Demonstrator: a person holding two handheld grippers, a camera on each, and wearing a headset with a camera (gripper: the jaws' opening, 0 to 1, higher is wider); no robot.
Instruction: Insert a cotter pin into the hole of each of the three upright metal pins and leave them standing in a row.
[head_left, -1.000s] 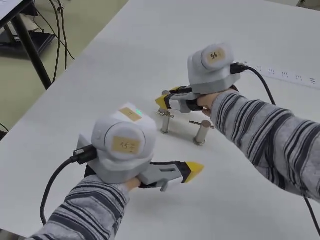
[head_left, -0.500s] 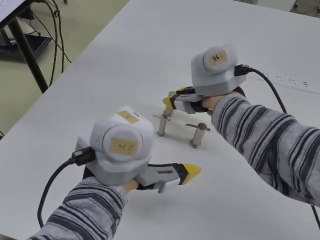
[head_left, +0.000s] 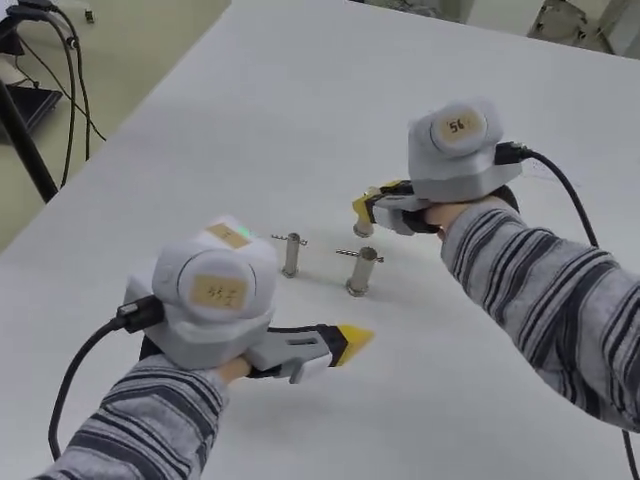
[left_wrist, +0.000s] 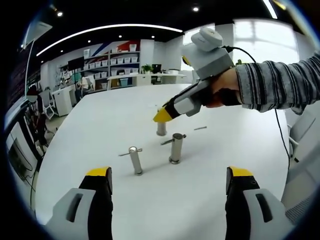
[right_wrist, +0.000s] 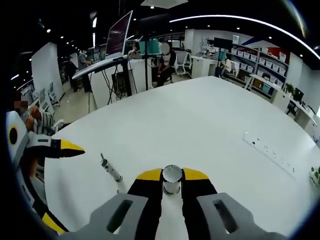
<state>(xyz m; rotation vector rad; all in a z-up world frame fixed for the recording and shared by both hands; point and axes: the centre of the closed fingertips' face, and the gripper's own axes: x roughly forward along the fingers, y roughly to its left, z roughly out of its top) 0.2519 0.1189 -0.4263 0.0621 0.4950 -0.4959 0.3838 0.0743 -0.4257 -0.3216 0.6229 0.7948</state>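
Steel left pin (head_left: 291, 258) and middle pin (head_left: 359, 272) stand near us, each with a cotter pin (head_left: 358, 254) through it. The bare third pin (right_wrist: 172, 181), farther right, sits between our right gripper's (head_left: 364, 208) narrowed jaws, and we cannot tell if they grip. Our left gripper (left_wrist: 169, 175) gapes empty, and a loose cotter pin (left_wrist: 200, 128) lies beyond.

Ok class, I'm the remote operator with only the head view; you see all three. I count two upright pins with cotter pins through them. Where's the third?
Observer: The right gripper view shows the third metal pin upright, clamped between the right gripper's jaws.
Operator: Any spare cotter pin?
Observer: Yes, the left gripper view shows a loose cotter pin lying on the table near that pin.
Operator: And the left gripper?
Observer: Its jaws stand wide apart, nothing between them.
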